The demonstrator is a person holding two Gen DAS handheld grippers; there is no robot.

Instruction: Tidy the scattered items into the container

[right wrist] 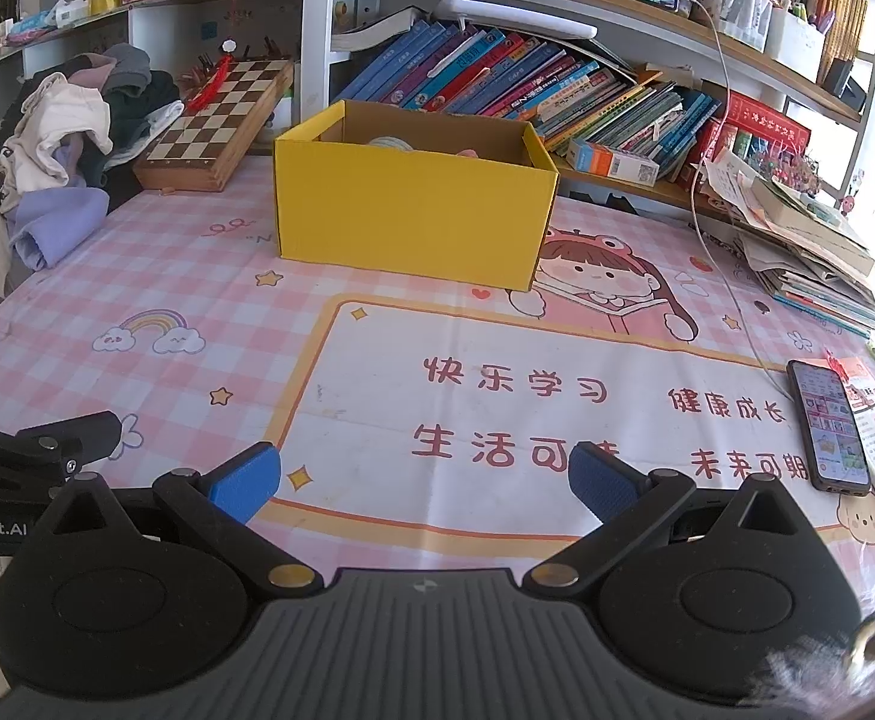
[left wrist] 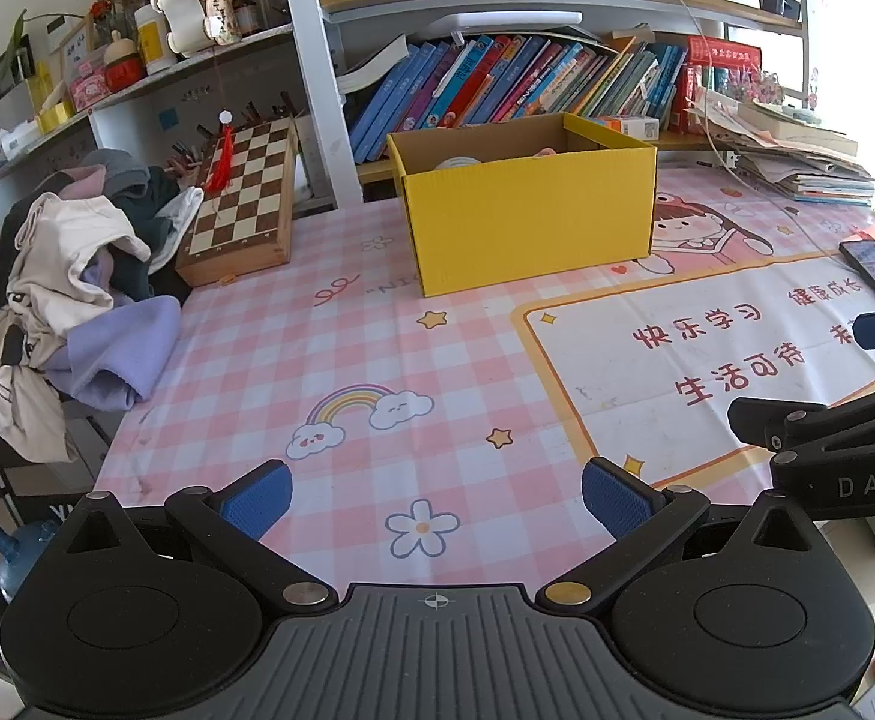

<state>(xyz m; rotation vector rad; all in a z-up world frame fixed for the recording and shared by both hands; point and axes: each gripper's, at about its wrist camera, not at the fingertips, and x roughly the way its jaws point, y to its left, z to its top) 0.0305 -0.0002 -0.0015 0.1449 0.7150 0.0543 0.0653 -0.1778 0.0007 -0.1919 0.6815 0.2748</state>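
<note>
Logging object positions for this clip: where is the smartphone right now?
The smartphone lies face up on the mat at the right edge of the right wrist view, beside a stack of papers, well right of the yellow box.

Left gripper [left wrist: 436, 498] hovering low, fingers [left wrist: 614, 501] spread wide, holding nothing; right gripper [right wrist: 424, 477] alongside, likewise gaping, empty.

Tabletop [right wrist: 209, 276] w/ pink checked cartoon mat, wood shelves [right wrist: 647, 18] behind packed w/ books [left wrist: 497, 78] & clutter, chessboard [left wrist: 239, 192] leaning at left by clothes pile [left wrist: 77, 276], bright daylight from right.
</note>
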